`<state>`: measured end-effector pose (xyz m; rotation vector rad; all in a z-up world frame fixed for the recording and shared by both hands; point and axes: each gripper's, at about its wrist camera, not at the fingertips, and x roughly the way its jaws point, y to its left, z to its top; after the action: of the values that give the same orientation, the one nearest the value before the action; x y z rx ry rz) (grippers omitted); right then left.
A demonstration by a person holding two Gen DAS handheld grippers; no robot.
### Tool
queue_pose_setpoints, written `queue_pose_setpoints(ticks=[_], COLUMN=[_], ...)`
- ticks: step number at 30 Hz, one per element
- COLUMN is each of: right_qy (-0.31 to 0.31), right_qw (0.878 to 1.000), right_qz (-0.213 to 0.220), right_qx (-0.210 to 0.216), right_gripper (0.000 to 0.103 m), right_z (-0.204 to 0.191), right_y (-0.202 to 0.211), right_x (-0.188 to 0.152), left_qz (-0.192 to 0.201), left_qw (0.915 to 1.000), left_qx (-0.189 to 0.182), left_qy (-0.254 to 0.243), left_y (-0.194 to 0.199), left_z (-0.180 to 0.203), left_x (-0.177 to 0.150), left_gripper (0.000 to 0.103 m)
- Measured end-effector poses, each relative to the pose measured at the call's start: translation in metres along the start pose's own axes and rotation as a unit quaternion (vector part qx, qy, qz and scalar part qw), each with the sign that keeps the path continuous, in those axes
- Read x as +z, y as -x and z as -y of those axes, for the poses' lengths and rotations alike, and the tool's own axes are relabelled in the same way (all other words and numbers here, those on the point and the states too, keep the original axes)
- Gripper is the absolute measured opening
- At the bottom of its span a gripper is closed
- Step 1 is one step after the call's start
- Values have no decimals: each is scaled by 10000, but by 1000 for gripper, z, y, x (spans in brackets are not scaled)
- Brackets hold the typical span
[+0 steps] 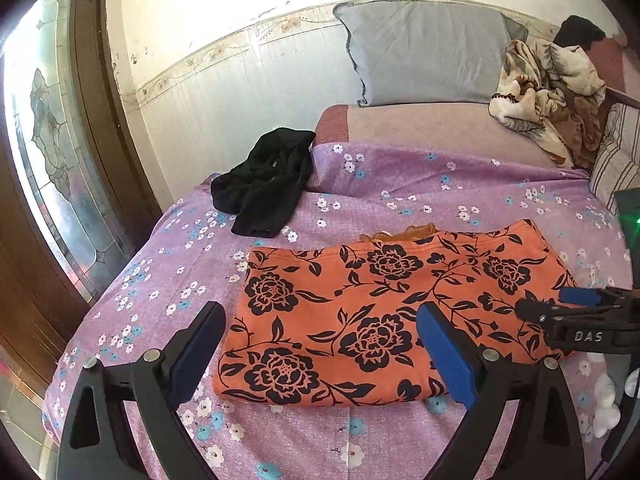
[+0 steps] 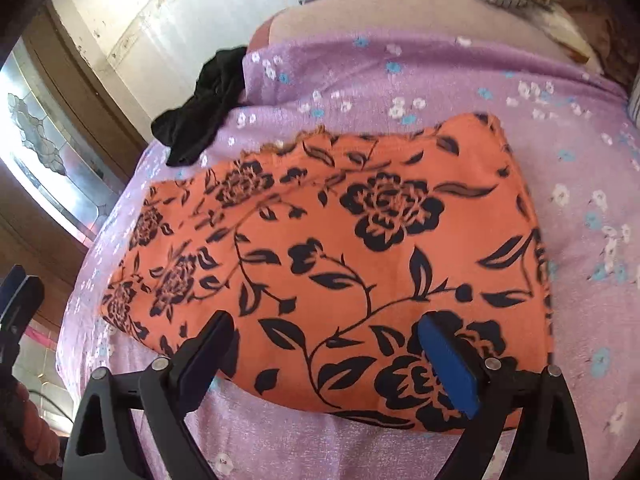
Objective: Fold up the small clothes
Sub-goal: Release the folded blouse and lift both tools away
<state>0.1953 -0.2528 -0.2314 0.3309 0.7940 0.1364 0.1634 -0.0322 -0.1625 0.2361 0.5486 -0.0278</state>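
An orange garment with black flowers (image 1: 380,312) lies folded flat on the purple flowered bedsheet (image 1: 400,192). My left gripper (image 1: 320,328) hovers open above the garment's near left part, with nothing between its blue pads. My right gripper (image 2: 328,332) stands open over the near edge of the garment (image 2: 340,248), its pads clear of the cloth. In the left wrist view the right gripper (image 1: 548,302) reaches in over the garment's right end. A crumpled black garment (image 1: 266,184) lies at the far left of the bed, also visible as a black garment (image 2: 200,108) in the right wrist view.
A grey pillow (image 1: 424,52) leans on the wall at the head of the bed, beside a bunched cream blanket (image 1: 548,92). A wooden door with patterned glass (image 1: 52,140) stands left of the bed edge. A dark device with a green light (image 1: 630,220) sits at the right.
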Motion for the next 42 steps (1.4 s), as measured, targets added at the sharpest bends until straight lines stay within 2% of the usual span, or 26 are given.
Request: queue_pose_setpoints(ticks=[2,5,6,7,8,9,12,13,18,27,42], right_qy=[92,186,133,42,-89,-278,-822,-933,-625,434,376], right_qw=[9975,9810,9744,9694,9664,9675,9846,9856,9826,9826,9891], right_qz=[692,1902,2213,2417,2522,2452,1494,1347,1561,1548,1076], right_qx=[-128,-328,-381,-431,-493,-545,-380,-425,-784,-935,-936], right_gripper=[95,96,96,103,103,103,103,103,103,103,103], right_z=[-6,-10,-9,-9,-8,-2,21,27,24,-17,-21], right_y=[34,85,97,103,103,99,66,62,68,56,23], right_x=[6,10,10,12,14,15,27,27,25,9,-4], left_qz=[-32,4,5,2,-1,2,-27,-39,-120,-181,-422], left_qw=[9999,9993,9990,9986,9983,9980,9970,9966,9948,9957,9930], left_qx=[0,91,96,101,86,29,-225,-293,-428,117,407], left_qy=[153,360,432,511,574,634,745,765,916,906,1021], left_y=[-3,-8,-9,-11,-12,-14,-17,-18,-25,-42,-69], left_z=[-7,-18,-21,-23,-25,-26,-25,-25,-24,-35,-56], left_x=[3,6,6,7,7,7,6,6,4,-2,-13], left_gripper=[96,96,96,96,96,96,96,96,97,100,100])
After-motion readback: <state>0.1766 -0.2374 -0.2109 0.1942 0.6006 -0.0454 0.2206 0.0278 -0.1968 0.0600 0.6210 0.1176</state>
